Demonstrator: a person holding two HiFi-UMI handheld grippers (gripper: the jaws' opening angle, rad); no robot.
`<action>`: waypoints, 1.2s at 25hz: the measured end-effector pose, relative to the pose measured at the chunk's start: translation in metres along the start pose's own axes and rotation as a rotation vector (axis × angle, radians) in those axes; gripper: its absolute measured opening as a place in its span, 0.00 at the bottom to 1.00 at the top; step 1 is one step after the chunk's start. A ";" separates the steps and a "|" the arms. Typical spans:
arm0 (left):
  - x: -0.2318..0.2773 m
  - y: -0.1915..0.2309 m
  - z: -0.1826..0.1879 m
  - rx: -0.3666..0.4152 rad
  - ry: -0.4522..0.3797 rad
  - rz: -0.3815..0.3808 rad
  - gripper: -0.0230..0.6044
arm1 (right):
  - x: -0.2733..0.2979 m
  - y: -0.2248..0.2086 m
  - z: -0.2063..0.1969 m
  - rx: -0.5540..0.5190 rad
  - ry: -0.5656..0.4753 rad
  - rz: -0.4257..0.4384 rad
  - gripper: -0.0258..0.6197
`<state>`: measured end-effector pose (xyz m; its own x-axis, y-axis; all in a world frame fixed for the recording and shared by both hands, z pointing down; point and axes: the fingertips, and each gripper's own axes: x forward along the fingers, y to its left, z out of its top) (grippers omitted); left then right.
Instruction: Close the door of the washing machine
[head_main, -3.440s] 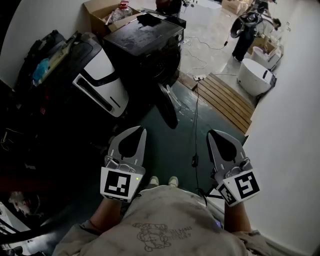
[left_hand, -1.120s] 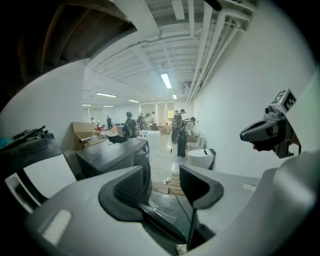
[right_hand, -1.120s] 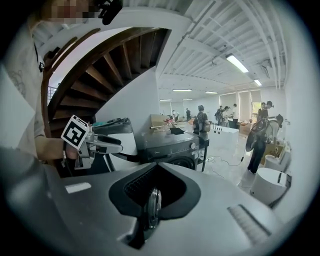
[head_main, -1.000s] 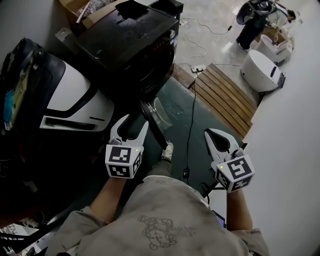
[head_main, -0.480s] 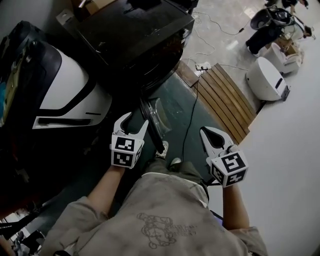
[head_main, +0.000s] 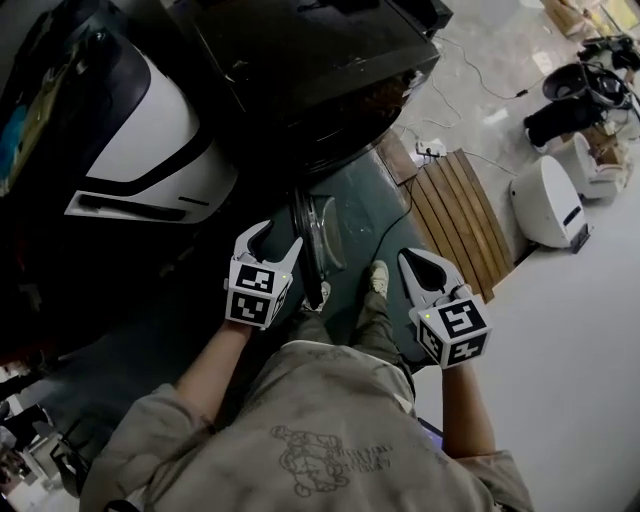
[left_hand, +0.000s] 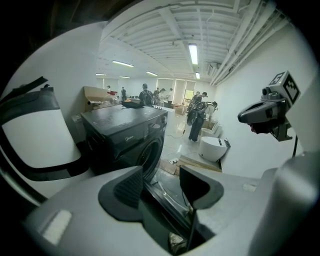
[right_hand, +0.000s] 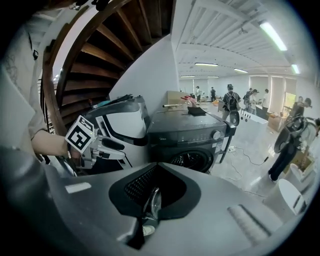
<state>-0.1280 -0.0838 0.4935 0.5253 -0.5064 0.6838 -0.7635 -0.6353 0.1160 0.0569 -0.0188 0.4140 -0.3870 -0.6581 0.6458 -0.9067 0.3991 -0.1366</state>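
Note:
The black washing machine (head_main: 310, 70) stands at the top of the head view, its round door (head_main: 318, 238) swung open and seen edge-on over the green floor. My left gripper (head_main: 272, 238) is open, its right fingertip close beside the door's rim; I cannot tell if they touch. In the left gripper view the door (left_hand: 167, 197) shows low between the spread jaws of the left gripper (left_hand: 162, 186), with the washing machine (left_hand: 127, 137) beyond. My right gripper (head_main: 406, 257) is shut and empty, right of the door. The right gripper view faces the washing machine (right_hand: 192, 135).
A large white-and-black machine (head_main: 150, 140) stands left of the washer. A wooden slat platform (head_main: 455, 215), a white round unit (head_main: 550, 200) and a floor cable (head_main: 400, 215) lie to the right. My shoe (head_main: 377, 277) is between the grippers. A white wall (head_main: 570, 380) runs along the right.
I have stepped closer to the washing machine. Both grippers have moved up to the open door, and the left one now sits beside its rim. The jaws have not changed.

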 end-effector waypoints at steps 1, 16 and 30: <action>0.000 0.002 0.000 -0.017 0.000 0.017 0.39 | 0.003 -0.004 0.000 -0.008 0.004 0.014 0.08; 0.019 -0.012 -0.009 -0.192 0.062 0.268 0.39 | 0.040 -0.068 0.010 -0.148 0.080 0.280 0.08; 0.036 -0.005 -0.043 -0.304 0.127 0.335 0.39 | 0.087 -0.075 0.001 -0.227 0.154 0.368 0.08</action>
<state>-0.1212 -0.0743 0.5485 0.1958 -0.5671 0.8000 -0.9684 -0.2402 0.0668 0.0908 -0.1063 0.4800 -0.6316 -0.3506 0.6915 -0.6472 0.7295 -0.2213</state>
